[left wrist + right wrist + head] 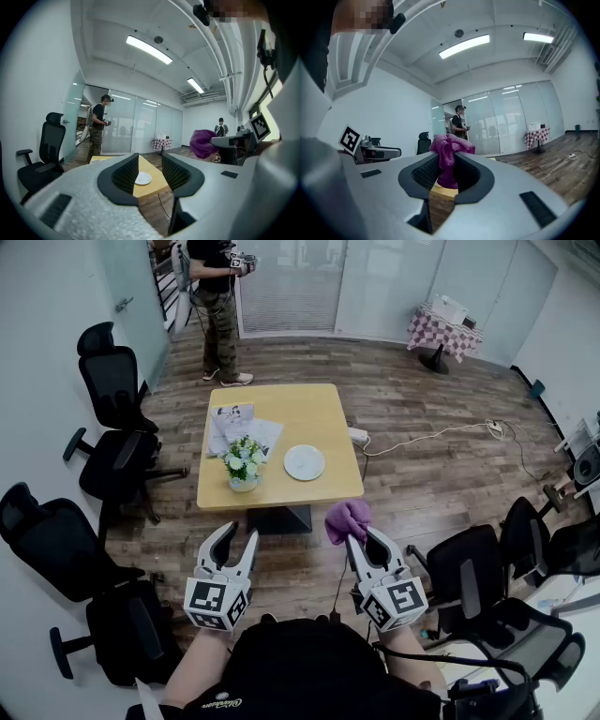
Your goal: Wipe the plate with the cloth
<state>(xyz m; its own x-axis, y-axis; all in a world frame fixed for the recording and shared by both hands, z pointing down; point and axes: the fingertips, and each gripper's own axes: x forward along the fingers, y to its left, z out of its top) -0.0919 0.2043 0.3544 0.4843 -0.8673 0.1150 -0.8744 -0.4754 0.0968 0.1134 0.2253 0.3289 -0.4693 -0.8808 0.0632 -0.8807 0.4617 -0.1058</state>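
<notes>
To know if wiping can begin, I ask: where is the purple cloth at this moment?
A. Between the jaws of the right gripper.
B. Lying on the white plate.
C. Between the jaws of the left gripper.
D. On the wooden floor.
A: the purple cloth is clamped between the jaws of the right gripper; the left gripper is open and empty, and the plate lies bare.

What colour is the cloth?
The cloth is purple; the right gripper view shows it best.
</notes>
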